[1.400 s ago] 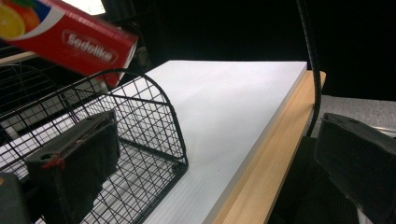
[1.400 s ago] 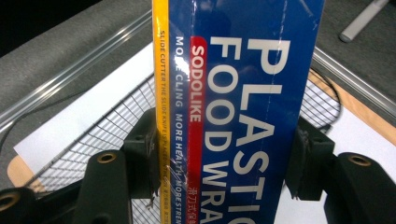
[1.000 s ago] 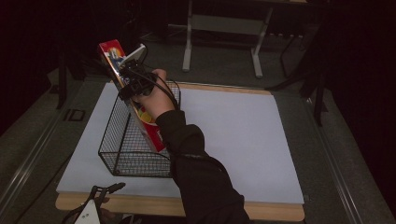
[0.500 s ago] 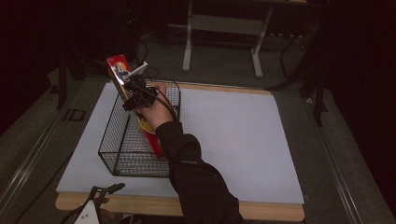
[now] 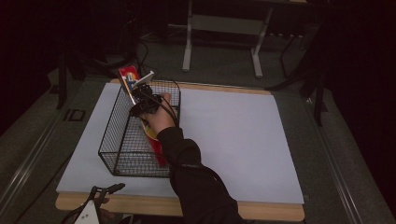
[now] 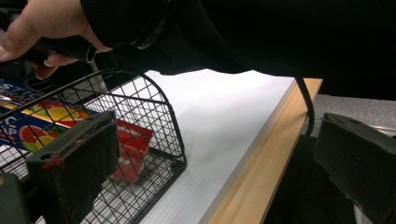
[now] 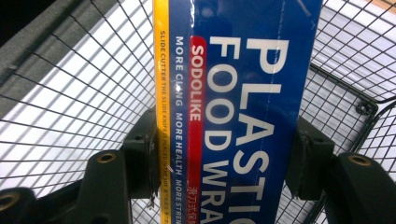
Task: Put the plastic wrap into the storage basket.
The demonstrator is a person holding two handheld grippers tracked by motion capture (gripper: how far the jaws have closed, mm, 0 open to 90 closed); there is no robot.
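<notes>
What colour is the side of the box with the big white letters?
Blue. The plastic wrap box has a yellow strip and a red stripe beside it; the right gripper view shows it best.

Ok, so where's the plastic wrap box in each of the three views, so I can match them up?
High view: plastic wrap box slants through the wire basket, top end past the far rim, held by the right hand-held gripper.
Left gripper view: left side, fruit-printed face behind the mesh.
Right gripper view: centre, blue lettered face clamped between the jaws.
Shared landmark: the wire basket.
</notes>
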